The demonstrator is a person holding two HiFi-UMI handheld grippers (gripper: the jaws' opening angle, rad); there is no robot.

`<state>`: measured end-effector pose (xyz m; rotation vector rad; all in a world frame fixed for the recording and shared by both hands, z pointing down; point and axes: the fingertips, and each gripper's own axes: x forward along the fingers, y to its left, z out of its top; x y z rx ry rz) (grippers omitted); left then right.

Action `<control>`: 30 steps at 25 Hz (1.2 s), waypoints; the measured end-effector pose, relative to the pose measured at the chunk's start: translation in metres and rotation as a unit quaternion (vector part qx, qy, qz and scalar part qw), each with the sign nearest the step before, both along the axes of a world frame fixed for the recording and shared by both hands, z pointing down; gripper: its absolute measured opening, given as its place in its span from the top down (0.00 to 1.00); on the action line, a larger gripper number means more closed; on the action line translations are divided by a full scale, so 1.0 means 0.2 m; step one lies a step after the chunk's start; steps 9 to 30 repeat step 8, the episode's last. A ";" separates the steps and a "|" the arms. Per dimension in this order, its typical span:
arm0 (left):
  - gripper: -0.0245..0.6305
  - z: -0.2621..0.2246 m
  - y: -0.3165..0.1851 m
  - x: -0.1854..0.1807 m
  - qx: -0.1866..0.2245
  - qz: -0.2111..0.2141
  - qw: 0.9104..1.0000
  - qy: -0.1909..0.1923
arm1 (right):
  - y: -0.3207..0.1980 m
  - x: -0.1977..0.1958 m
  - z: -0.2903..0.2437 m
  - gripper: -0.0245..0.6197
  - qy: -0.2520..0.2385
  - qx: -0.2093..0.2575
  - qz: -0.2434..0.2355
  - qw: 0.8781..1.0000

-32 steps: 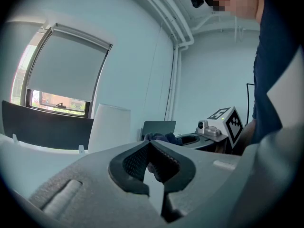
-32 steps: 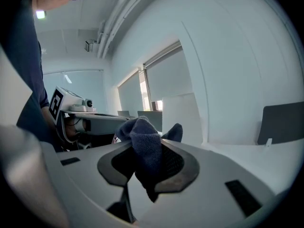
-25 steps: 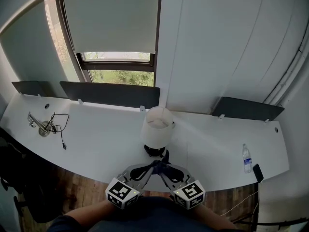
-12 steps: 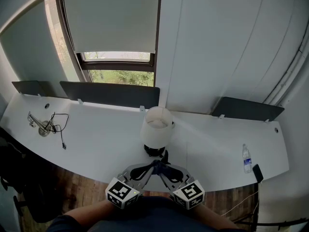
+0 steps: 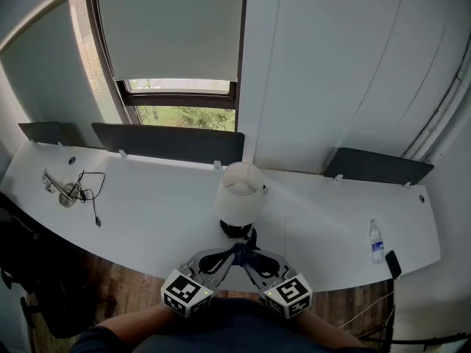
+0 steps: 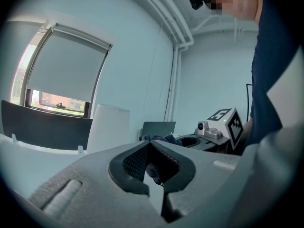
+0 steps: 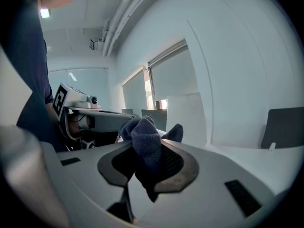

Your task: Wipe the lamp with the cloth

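A table lamp with a white shade [image 5: 240, 195] and a black base [image 5: 235, 229] stands on the white desk [image 5: 147, 215], near its front edge. Just in front of the base, my left gripper [image 5: 234, 251] and right gripper [image 5: 249, 252] meet tip to tip around a dark blue cloth [image 5: 243, 254]. In the right gripper view the cloth [image 7: 145, 148] bulges out between the shut jaws of my right gripper [image 7: 147, 172], with the shade [image 7: 186, 118] behind. In the left gripper view my left gripper [image 6: 152, 146] is shut, cloth [image 6: 159, 138] at its tip and the shade [image 6: 108, 127] beyond.
A water bottle [image 5: 376, 241] and a dark phone-like object [image 5: 393, 263] lie at the desk's right end. A metal fitting with a black cable [image 5: 73, 191] lies at the left. Dark divider panels [image 5: 169, 143] line the back edge below the window.
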<state>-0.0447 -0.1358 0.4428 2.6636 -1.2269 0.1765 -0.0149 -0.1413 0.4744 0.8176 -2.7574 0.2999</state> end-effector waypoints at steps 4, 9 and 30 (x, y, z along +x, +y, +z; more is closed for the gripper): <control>0.95 0.01 0.00 0.00 -0.004 -0.001 1.000 -0.001 | 0.00 0.00 0.00 0.80 0.001 0.000 -0.001 1.000; 0.95 0.00 0.00 0.01 0.001 0.002 1.000 -0.002 | 0.00 0.00 0.01 0.80 0.002 0.000 0.000 1.000; 0.95 0.00 0.00 0.01 0.001 0.002 1.000 -0.002 | 0.00 0.00 0.01 0.80 0.002 0.000 0.000 1.000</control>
